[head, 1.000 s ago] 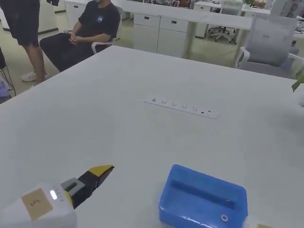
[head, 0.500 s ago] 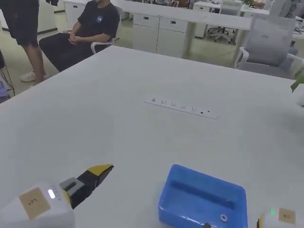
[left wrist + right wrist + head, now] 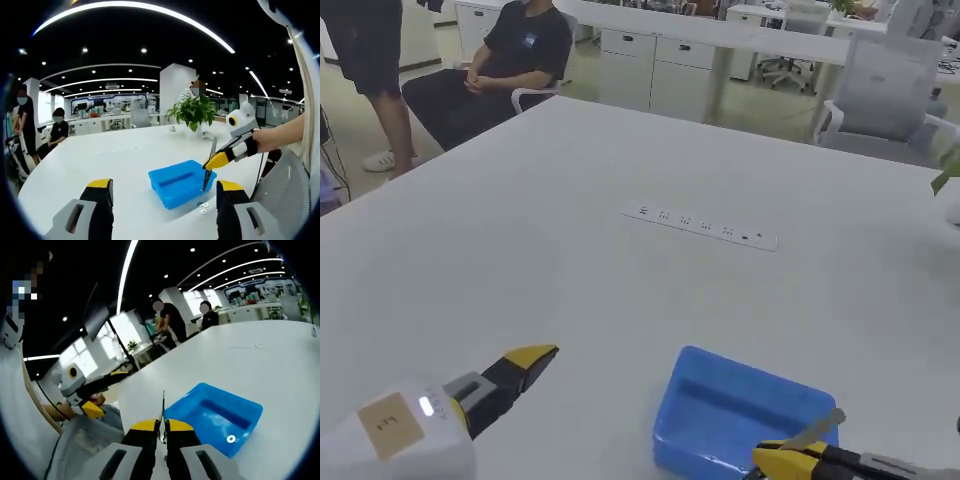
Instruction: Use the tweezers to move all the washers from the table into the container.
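Left hand-held gripper point(image 3: 535, 360) — yellow-tipped jaws apart, holding nothing — hovers over the matte white table point(image 3: 570, 250) near its near edge. A flat white power strip point(image 3: 702, 227) lies mid-table. The glossy blue rectangular container point(image 3: 720, 405) sits by the near edge with one ring-shaped washer point(image 3: 230, 438) inside; more washers point(image 3: 201, 204) lie just beside it. Right hand-held gripper point(image 3: 162, 426) is clamped on thin metal tweezers point(image 3: 163, 407).
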Tool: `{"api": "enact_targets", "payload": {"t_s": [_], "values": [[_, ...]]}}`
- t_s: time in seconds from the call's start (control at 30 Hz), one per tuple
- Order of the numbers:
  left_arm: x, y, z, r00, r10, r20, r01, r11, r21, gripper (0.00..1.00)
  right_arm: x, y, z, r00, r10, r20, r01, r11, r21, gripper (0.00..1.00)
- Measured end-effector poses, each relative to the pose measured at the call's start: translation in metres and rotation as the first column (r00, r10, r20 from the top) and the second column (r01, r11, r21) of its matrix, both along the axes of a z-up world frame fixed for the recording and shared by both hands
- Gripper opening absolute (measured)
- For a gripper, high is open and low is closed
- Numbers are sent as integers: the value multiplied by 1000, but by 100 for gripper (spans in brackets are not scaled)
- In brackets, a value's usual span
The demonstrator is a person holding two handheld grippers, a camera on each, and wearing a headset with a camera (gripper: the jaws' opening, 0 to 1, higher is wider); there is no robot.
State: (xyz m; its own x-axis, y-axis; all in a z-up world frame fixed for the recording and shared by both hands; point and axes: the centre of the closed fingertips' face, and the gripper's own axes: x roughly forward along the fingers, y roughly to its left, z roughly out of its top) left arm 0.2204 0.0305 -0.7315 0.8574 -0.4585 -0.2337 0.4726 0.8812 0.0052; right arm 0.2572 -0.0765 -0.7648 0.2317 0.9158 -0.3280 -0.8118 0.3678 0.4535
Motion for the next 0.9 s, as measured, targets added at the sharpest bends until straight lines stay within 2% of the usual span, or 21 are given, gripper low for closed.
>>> {"api": "enact_targets", "payload": {"t_s": [0.13, 0.33, 0.6, 0.9], "values": [[0, 0, 0, 1000, 1, -1, -1, 1000, 1, 86, 10, -7, 5, 999, -50, -19, 50, 998, 37, 3], [0, -1, -1, 1000, -4, -3, 4, 1000, 3, 85, 21, -12, 7, 996, -89, -13, 90, 995, 33, 3], [0, -1, -1, 1000, -5, -7, 5, 1000, 4, 85, 46, -20, -3, 987, -160, 16, 160, 987, -28, 3], [0, -2, -2, 1000, -9, -11, 9, 1000, 9, 85, 57, -24, -19, 985, -169, 27, 171, 981, -93, 3]]}}
